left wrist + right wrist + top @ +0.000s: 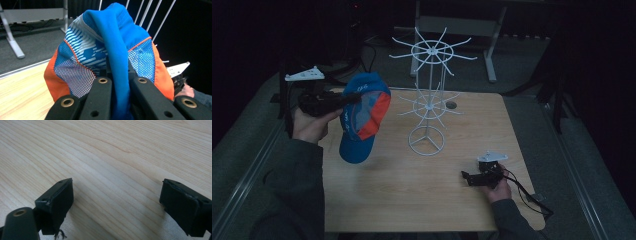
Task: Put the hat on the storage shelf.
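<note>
Left hand-held gripper (354, 98), clamped on the cap (362, 117) at frame left, holds it left of the white rack (430, 95); right hand-held gripper (467, 176) gapes idle on the tabletop (412, 190).

A pale wooden table (412, 195) with rounded corners carried the things. On it, toward the far side, stood a white wire rack (427, 141) on its ring base; near the front right edge a gripper (468, 178) rested on the wood
</note>
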The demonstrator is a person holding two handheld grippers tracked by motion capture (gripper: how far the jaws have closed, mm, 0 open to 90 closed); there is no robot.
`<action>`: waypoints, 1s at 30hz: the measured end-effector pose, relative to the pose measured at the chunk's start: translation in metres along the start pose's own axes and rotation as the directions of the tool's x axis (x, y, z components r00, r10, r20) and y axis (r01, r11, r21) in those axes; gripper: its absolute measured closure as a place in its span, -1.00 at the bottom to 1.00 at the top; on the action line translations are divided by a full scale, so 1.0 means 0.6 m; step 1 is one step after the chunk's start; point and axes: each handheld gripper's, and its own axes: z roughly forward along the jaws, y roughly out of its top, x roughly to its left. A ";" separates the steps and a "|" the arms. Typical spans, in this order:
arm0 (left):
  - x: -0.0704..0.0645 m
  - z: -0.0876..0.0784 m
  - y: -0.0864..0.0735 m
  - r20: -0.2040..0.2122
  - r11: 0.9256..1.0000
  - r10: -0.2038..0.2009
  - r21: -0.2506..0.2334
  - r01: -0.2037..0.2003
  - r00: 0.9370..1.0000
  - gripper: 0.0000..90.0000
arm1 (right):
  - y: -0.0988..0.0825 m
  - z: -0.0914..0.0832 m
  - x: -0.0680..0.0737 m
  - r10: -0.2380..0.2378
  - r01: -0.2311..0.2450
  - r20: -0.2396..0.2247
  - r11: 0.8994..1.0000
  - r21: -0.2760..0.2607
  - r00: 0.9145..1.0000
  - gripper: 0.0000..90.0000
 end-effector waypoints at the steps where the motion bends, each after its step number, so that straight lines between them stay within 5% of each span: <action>1: 0.000 0.000 0.000 0.000 1.000 0.000 0.000 0.000 1.000 0.99 | 0.000 0.000 0.000 0.000 0.000 0.000 1.000 0.000 1.000 -0.74; 8: 0.001 -0.004 0.007 0.011 0.999 -0.028 -0.036 0.028 1.000 0.99 | 0.000 0.000 0.000 -0.001 0.001 0.000 1.000 0.000 1.000 -0.74; 30: -0.007 -0.014 0.032 0.016 0.998 -0.013 -0.068 0.014 1.000 0.99 | 0.000 0.000 0.000 -0.001 0.001 0.000 1.000 0.000 1.000 -0.74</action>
